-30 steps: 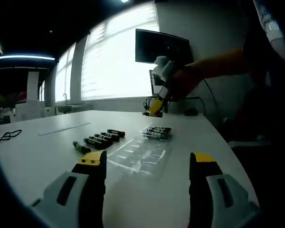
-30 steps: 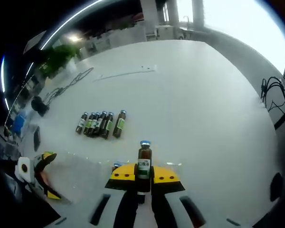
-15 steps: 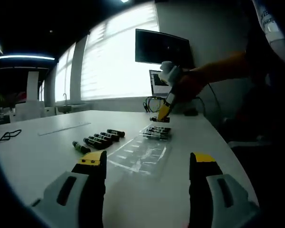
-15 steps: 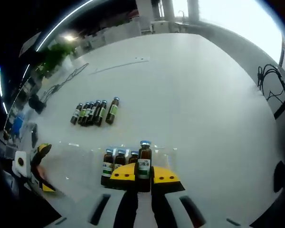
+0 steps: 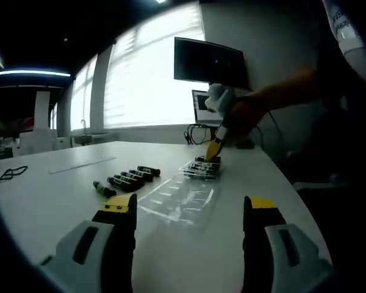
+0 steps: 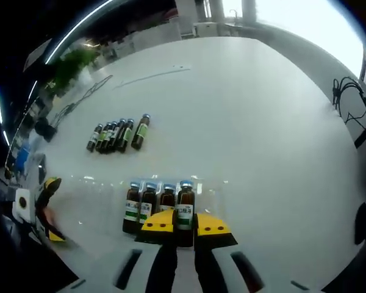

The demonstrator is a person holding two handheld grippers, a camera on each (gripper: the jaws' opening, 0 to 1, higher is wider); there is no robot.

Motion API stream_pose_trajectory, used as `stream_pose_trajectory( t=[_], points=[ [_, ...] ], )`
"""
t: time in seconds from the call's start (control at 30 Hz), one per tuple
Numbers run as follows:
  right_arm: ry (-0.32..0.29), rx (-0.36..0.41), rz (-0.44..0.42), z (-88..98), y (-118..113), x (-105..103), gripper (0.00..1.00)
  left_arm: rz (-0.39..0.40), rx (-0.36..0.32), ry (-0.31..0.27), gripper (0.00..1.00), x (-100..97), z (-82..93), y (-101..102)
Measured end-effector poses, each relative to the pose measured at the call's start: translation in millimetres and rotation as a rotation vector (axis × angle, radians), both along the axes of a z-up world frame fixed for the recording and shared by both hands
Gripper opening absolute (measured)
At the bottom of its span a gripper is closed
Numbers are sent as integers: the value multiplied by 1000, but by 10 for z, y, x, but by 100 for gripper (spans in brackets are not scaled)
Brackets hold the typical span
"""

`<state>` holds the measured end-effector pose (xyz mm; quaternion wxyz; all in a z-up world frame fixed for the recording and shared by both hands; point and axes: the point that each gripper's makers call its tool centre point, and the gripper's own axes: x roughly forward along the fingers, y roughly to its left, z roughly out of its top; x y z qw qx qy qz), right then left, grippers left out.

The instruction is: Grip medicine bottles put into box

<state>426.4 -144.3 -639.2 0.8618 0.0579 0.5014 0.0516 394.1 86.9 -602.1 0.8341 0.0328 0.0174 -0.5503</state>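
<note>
Right tool (image 6: 184,224): clenched on medicine bottle (image 6: 185,207), lowered beside three bottles seated in clear tray (image 6: 97,201). Left tool (image 5: 189,210): released, idle.

Right gripper (image 6: 184,223) with fingers (image 6: 161,222) closed on a brown bottle (image 6: 185,206), three bottles (image 6: 147,200) in a row just beside it in a clear tray (image 6: 97,194), six loose bottles (image 6: 116,135) lying further on the white counter (image 6: 256,128)

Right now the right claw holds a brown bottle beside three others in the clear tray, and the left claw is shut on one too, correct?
Not quite. The left gripper view shows the left claw open and empty above the white table. The rest stands: the right claw holds a brown blue-capped medicine bottle beside three bottles in the clear plastic tray.
</note>
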Motion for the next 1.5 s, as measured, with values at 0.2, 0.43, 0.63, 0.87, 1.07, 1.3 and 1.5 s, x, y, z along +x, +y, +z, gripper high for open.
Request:
stream_pose_trajectory(
  t=[0.2, 0.43, 0.63, 0.87, 1.07, 1.3, 1.5],
  points=[
    [-11, 27, -15, -53, 9, -12, 7, 0, -1, 2, 63, -1, 1, -1],
    [-14, 29, -7, -42, 10, 6, 7, 0, -1, 2, 63, 1, 2, -2],
    [-55, 53, -25, 83, 19, 52, 7, 0, -1, 1, 63, 0, 3, -3],
    [-52, 14, 15, 88, 36, 21, 2, 0, 0, 0, 63, -1, 2, -1],
    [-59, -32, 48, 87, 29, 17, 1, 0, 0, -1, 63, -2, 1, 1],
    [-63, -97, 91, 93, 79, 8, 0, 0, 1, -3, 63, -3, 0, 2],
    [-54, -103, 89, 45, 56, -28, 0, -1, 2, -5, 63, -4, -1, 3]
  ],
)
